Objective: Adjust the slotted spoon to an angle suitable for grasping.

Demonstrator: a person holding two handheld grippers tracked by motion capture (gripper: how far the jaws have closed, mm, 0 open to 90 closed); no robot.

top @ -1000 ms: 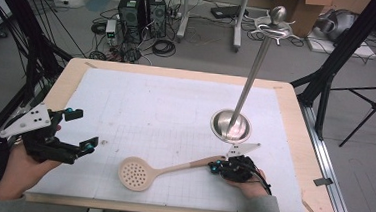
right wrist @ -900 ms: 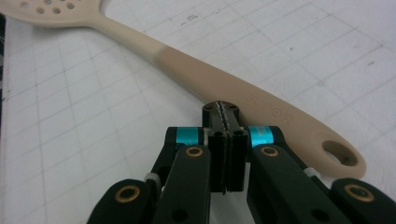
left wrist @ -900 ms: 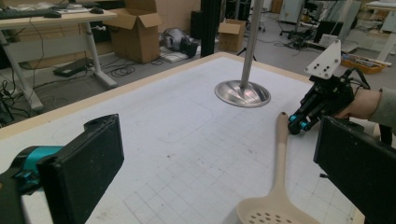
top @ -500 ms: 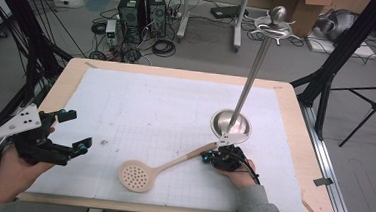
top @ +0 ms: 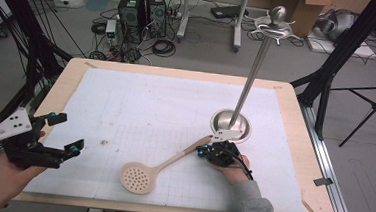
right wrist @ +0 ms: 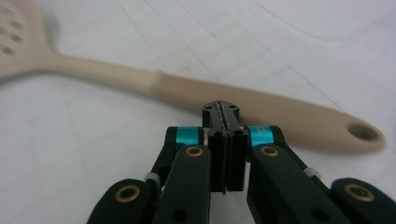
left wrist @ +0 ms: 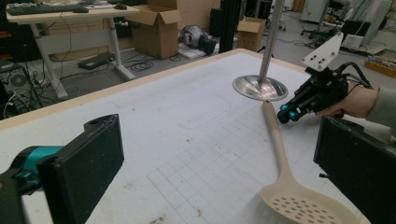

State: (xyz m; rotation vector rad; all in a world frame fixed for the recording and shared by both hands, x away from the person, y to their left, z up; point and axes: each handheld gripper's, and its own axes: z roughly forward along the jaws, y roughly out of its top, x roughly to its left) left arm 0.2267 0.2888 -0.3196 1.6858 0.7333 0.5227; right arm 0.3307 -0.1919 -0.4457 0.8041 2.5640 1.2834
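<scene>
A big spoon with holes (top: 157, 170) lies flat on the white mat (top: 140, 107) that covers the table (top: 294, 138). Its round end points to the front edge of the table, near the person. Its long handle runs up and to the right, and the tip of the handle stops just beside the shiny round foot (top: 231, 125) of a tall metal stand (top: 255, 65).

The right gripper (top: 206, 152) is low down, right at the spoon's handle, near the end with the little hole. Its two black jaws are pressed together, with nothing between them. In the right gripper view the tips sit just in front of the handle, so close that I cannot tell if they touch it.

The left gripper (top: 67, 134) is far away from the spoon, at the left edge of the table. A hand (top: 5, 178) holds it up over the mat. Its two jaws are wide apart and hold nothing.
</scene>
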